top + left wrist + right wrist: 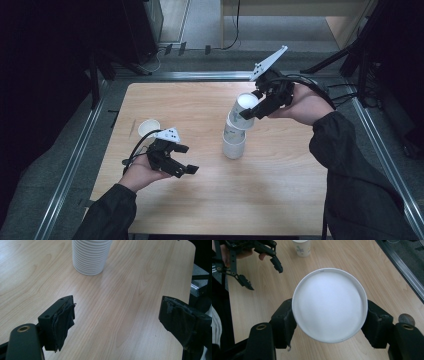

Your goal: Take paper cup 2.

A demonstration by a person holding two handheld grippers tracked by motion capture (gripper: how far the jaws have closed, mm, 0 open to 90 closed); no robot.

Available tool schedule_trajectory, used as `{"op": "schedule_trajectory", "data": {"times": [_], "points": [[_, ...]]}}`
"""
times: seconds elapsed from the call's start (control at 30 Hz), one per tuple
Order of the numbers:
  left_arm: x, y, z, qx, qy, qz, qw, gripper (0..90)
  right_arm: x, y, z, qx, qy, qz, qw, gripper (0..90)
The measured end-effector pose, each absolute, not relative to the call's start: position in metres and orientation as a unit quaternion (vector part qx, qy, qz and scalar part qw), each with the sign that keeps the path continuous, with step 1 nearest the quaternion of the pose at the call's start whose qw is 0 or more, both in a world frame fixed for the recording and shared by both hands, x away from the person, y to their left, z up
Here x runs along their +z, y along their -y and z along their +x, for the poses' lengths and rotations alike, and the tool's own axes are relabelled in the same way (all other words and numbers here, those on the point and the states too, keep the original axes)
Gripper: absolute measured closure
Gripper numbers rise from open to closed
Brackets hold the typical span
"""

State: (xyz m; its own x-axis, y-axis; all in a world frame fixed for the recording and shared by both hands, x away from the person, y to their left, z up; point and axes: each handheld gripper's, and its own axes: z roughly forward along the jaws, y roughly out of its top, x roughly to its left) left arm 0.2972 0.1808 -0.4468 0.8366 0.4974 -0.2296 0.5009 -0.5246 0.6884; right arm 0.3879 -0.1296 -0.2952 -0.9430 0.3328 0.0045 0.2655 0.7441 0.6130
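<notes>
Over the table's far middle: right gripper [251,111] held above the stack of cups [235,136], its jaws on the top cup [246,102].
Top cup: white paper, mouth up, pale empty inside [329,305]; it sits tilted and lifted at the head of the stack, its lower part behind the cup below.
Right gripper state: jaws clamped on the top cup, one pad against each side of the wall just under the rim, as the right gripper view shows.
Stack of cups: upright on the wood near the table's centre, printed pattern on the sides; base is ribbed and white in the left gripper view [90,257].
Writing: a tiny dark mark on the top cup's rim, too small to read; print on the cup walls looks like a leafy pattern, no legible words.
Left gripper [182,161]: near the front left of the table, well apart from the stack, held just over the wood.
Left gripper state: jaws wide, nothing between the pads [63,322], only bare wood.
Single cup [148,128]: stands alone, mouth up, just beyond the left gripper, towards the table's left edge.
Table [280,195]: light wood, rounded corners; front half bare, broad room between the two grippers.
Edges: metal rails [75,160] run along both sides and the far end; stack well in from every edge; dark stands and cables on the floor past the right rail.
</notes>
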Motion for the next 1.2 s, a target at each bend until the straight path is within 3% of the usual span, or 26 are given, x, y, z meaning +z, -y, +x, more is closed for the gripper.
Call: {"op": "schedule_trajectory", "data": {"times": [0.43,0.87,1.2], "points": [[-0.443,-0.183,0.296,-0.002,-0.28,0.867,0.412,13.5,-0.276,0.141,0.351,0.337,-0.932,0.124,0.051,34.9],[-0.439,-0.183,0.296,-0.011,-0.275,0.859,0.432,13.5,-0.312,0.147,0.318,0.362,-0.926,0.101,0.026,35.3],[-0.438,-0.18,0.293,-0.008,-0.257,0.86,0.44,13.5,-0.362,0.144,0.313,0.388,-0.916,0.106,-0.013,35.4]]}}
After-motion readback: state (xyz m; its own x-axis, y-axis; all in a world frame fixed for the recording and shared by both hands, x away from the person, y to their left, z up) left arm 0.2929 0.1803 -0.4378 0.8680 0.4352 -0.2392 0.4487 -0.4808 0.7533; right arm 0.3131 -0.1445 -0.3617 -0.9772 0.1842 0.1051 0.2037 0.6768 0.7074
